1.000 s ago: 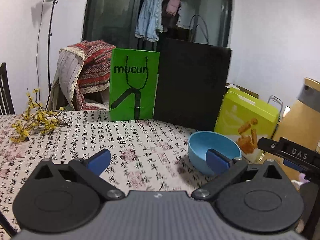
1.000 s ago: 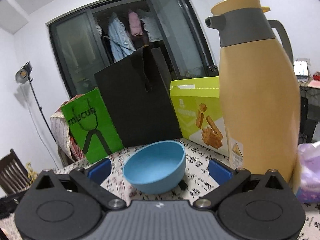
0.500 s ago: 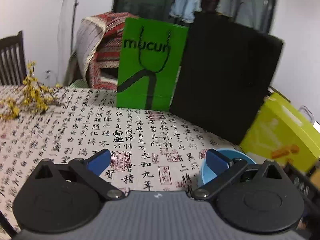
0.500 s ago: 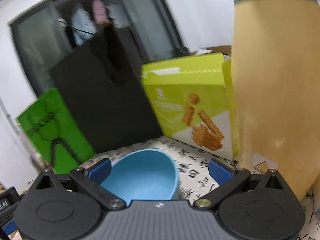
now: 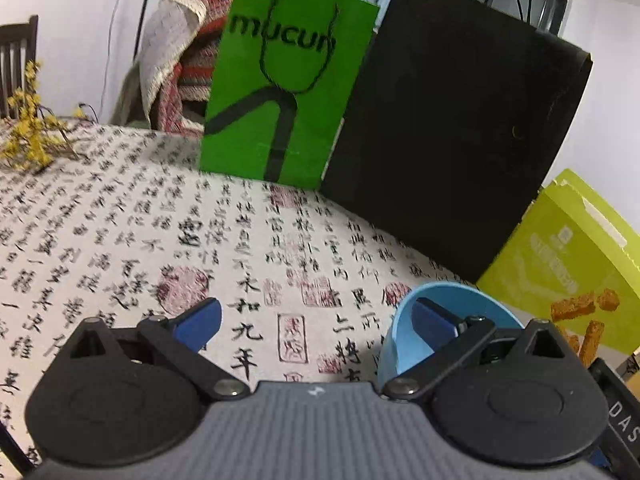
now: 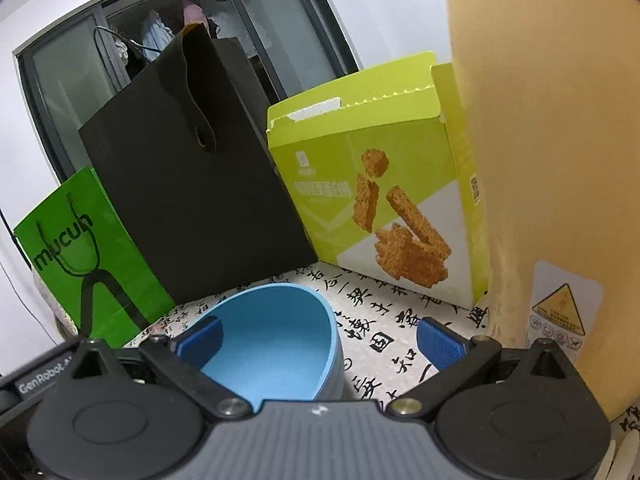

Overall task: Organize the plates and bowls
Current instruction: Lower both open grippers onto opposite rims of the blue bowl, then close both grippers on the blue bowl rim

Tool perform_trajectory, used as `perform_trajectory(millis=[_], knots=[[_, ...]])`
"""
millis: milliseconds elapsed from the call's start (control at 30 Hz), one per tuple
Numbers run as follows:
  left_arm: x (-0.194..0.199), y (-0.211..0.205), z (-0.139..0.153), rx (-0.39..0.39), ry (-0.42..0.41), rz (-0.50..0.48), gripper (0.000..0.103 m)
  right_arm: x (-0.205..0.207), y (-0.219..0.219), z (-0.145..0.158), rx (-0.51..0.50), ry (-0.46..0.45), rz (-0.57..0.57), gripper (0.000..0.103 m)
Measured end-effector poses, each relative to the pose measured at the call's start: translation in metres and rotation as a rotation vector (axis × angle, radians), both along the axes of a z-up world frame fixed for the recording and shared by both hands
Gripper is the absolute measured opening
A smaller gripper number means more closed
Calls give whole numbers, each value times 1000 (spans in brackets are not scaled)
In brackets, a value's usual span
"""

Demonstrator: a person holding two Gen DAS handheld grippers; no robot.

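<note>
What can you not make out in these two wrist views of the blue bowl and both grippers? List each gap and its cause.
- Round blue plastic bowl, left wrist view: near side and base hidden behind the left gripper.
- Same bowl, right wrist view: near rim hidden by the right gripper; rim contact unclear.
- Tall yellow jug: top cut off by the frame.
- Plates: none visible.

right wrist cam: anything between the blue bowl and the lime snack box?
Nothing. In the right wrist view only bare calligraphy tablecloth lies between the blue bowl and the lime snack box.
</note>
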State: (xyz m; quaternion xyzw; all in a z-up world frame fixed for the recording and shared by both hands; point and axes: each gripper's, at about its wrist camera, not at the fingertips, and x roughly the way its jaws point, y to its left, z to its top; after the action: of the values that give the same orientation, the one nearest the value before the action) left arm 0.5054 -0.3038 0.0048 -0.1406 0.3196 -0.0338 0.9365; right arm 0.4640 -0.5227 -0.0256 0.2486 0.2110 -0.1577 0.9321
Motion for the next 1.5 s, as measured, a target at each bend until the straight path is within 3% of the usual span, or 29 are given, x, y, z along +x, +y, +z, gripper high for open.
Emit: perform_trajectory(millis=[533, 967, 1100, 1500], knots=[[8, -7, -18, 8, 61, -70, 103, 6, -1, -10, 11, 27, 17, 103], [10, -15, -23, 56, 90, -97, 99, 15, -2, -18, 21, 65, 36, 93], [12, -16, -26, 62, 101, -106, 93, 19, -2, -20, 19, 86, 45, 86], [8, -24, -24, 64, 82, -193, 64, 27, 0, -29, 29, 148, 75, 50]])
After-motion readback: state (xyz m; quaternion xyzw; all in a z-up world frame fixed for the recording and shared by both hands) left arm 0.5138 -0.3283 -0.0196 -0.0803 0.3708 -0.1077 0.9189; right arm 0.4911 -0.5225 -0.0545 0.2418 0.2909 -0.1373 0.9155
